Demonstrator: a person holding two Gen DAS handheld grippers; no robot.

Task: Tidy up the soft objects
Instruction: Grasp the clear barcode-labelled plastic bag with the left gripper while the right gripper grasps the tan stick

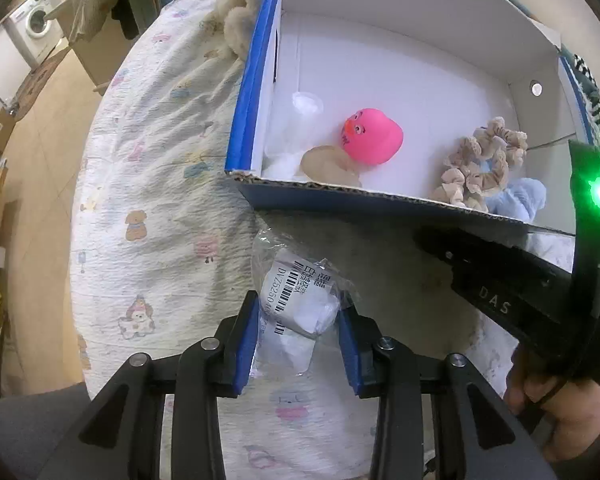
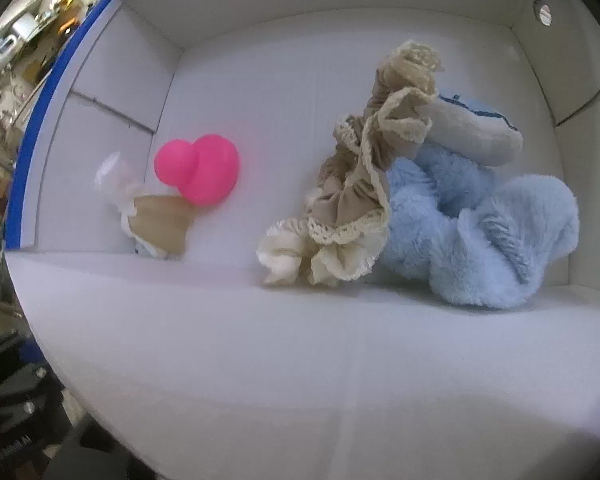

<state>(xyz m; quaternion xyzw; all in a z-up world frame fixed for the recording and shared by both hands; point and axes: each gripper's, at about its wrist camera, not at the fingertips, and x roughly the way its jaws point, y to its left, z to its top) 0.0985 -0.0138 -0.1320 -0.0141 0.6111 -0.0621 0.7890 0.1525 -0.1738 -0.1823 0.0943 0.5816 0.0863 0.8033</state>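
Note:
My left gripper (image 1: 300, 308) is shut on a clear plastic packet (image 1: 300, 296) with white contents and a barcode label, held above the quilt just in front of the box. The open cardboard box (image 1: 252, 92), blue outside and white inside, holds a pink rubber duck (image 1: 374, 136) (image 2: 198, 168), a tan pad in clear wrap (image 1: 328, 164) (image 2: 160, 228), a beige lace scrunchie (image 1: 484, 160) (image 2: 360, 200) and a fluffy blue scrunchie (image 1: 520, 200) (image 2: 480, 232). My right gripper's black body (image 1: 500, 292) reaches over the box's near wall; its fingers are hidden in both views.
The box sits on a bed with a white cartoon-print quilt (image 1: 152, 160). A cream fluffy item (image 1: 236, 20) lies beyond the box's left wall. Left of the bed is bare floor, with a washing machine (image 1: 36, 24) and cardboard boxes farther off.

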